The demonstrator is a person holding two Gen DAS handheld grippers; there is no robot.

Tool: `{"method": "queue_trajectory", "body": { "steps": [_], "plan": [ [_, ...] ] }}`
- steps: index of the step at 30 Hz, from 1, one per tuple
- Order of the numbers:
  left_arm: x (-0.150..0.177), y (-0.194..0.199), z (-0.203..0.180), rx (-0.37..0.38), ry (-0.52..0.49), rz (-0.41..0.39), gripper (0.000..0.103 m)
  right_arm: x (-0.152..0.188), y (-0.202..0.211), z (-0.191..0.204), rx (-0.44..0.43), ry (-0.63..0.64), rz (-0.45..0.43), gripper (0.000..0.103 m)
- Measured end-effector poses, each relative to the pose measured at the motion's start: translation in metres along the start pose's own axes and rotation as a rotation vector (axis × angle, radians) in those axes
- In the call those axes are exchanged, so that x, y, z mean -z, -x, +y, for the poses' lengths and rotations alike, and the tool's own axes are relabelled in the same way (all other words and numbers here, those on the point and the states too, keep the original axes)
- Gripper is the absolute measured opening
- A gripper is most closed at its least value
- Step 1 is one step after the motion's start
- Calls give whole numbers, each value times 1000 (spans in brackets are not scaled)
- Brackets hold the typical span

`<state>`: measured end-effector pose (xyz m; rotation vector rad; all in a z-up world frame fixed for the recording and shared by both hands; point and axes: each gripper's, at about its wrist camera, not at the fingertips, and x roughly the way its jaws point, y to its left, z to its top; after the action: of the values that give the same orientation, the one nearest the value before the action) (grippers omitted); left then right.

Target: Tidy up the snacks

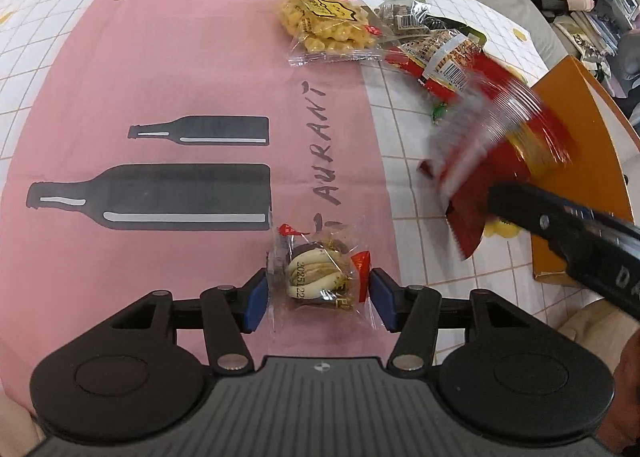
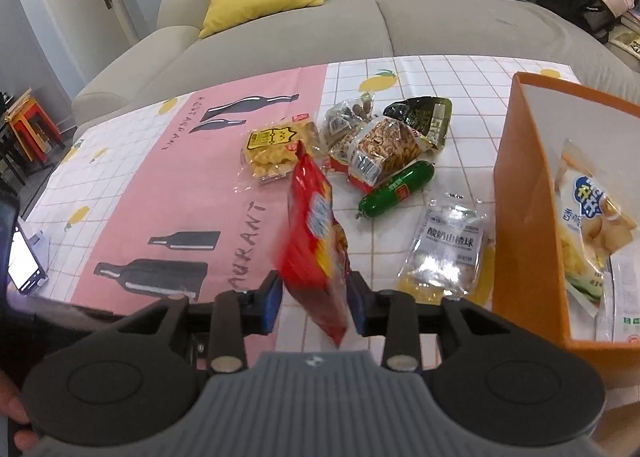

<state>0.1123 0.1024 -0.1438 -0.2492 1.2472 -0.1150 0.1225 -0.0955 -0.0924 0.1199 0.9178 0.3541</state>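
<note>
**Snacks on the cloth, one box part-filled**

The orange box (image 2: pixel 520 193) stands at the right of the right wrist view, open at the top. Inside it leans a pale chip bag (image 2: pixel 592 225) with a blue logo, and beneath it lie flat white packets — their print is too small to read.

The right gripper (image 2: pixel 314 299) sits low in the centre of that view with a red bag (image 2: pixel 316 233) between its blue pads. The bag is blurred and stands on edge; a gap shows at the left pad, and at the right pad contact cannot be told. No firm pinch shows.

The left gripper (image 1: pixel 318 295) sits low in the centre of the left wrist view, jaws spread to either side of a small wrapped cake (image 1: pixel 320 277) that lies on the pink cloth (image 1: pixel 160 77). The pads stand just beside the wrapper's edges without squeezing the cake.

In the middle of the right wrist view lies the loose pile — a yellow puff pack (image 2: pixel 276 153), a nut pack (image 2: pixel 384 153), a dark green pack (image 2: pixel 424 113), and a green sausage (image 2: pixel 396 189) below them. A clear packet (image 2: pixel 444 249) lies just left of the box. A phone (image 2: pixel 24 263) with a lit screen rests at the left edge.
</note>
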Motion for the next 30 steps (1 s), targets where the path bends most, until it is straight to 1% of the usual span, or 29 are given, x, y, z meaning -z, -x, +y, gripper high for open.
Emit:
{"method": "queue_trajectory", "body": {
  "steps": [9, 10, 11, 12, 13, 14, 16, 18, 20, 24, 28, 30],
  "plan": [
    [1, -1, -2, -12, -3, -3, 64, -11, -25, 1, 51, 40, -9, 35],
    [1, 0, -1, -8, -1, -3, 62, -12, -28, 2, 56, 54, -5, 37],
    [1, 0, 0, -1, 3, -3, 59, -13, -31, 4, 54, 77, -3, 44],
    [0, 0, 1, 3, 7, -4, 58, -14, -33, 6, 46, 100, -4, 48],
    [0, 1, 2, 4, 8, -6, 57, -16, -34, 7, 35, 122, -1, 54],
    [-1, 1, 3, 2, 7, -9, 56, -16, -36, 9, 26, 145, 4, 57],
    [-3, 1, 4, -6, 4, -17, 55, -18, -40, 13, 6, 191, 9, 60],
    [-6, 1, 7, -8, -1, -18, 55, -19, -43, 15, -28, 223, 12, 68],
    [-10, 1, 10, -12, 3, -20, 55, -21, -49, 17, -61, 257, 23, 82],
    [-16, 3, 17, -40, 3, -19, 55, -25, -65, 22, -79, 339, 37, 83],
    [-21, 6, 26, -82, 13, -13, 55, -32, -84, 25, -159, 362, 75, 83],
    [-22, 8, 28, -94, 14, -14, 55, -35, -93, 27, -186, 367, 88, 86]
  ]
}}
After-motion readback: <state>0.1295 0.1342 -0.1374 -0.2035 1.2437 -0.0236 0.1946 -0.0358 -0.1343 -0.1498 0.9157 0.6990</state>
